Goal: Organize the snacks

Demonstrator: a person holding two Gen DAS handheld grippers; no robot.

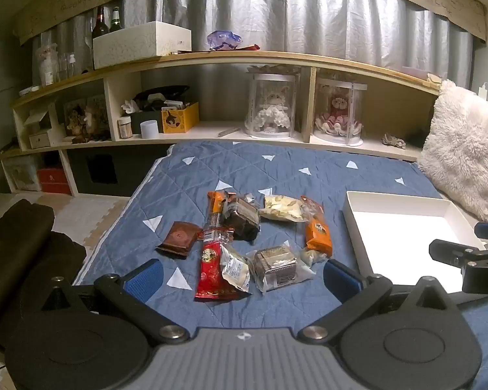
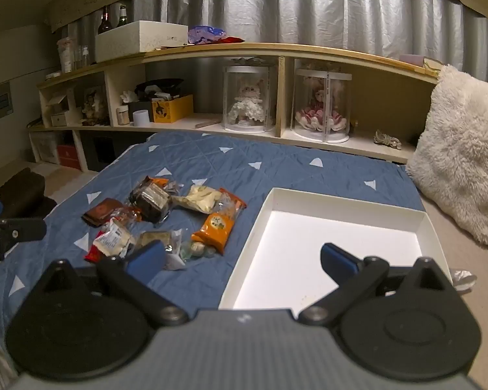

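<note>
Several wrapped snacks lie in a loose pile on the blue quilt [image 1: 276,169]: a red packet [image 1: 213,271], a brown square pack [image 1: 179,239], a clear-wrapped cake [image 1: 276,265], an orange packet [image 1: 318,237] and a pale chip bag [image 1: 283,209]. To their right sits a shallow white box [image 1: 406,227], empty inside. My left gripper [image 1: 244,279] hovers open just in front of the pile, nothing between its fingers. My right gripper [image 2: 240,260] is open too, over the near left edge of the white box [image 2: 335,247], with the orange packet [image 2: 216,227] just left of it.
A long wooden shelf [image 1: 244,57] with doll cases, boxes and bottles runs behind the bed. A fluffy white pillow [image 1: 465,149] leans at the right, close to the box. Dark fabric [image 1: 19,243] lies on the floor to the left.
</note>
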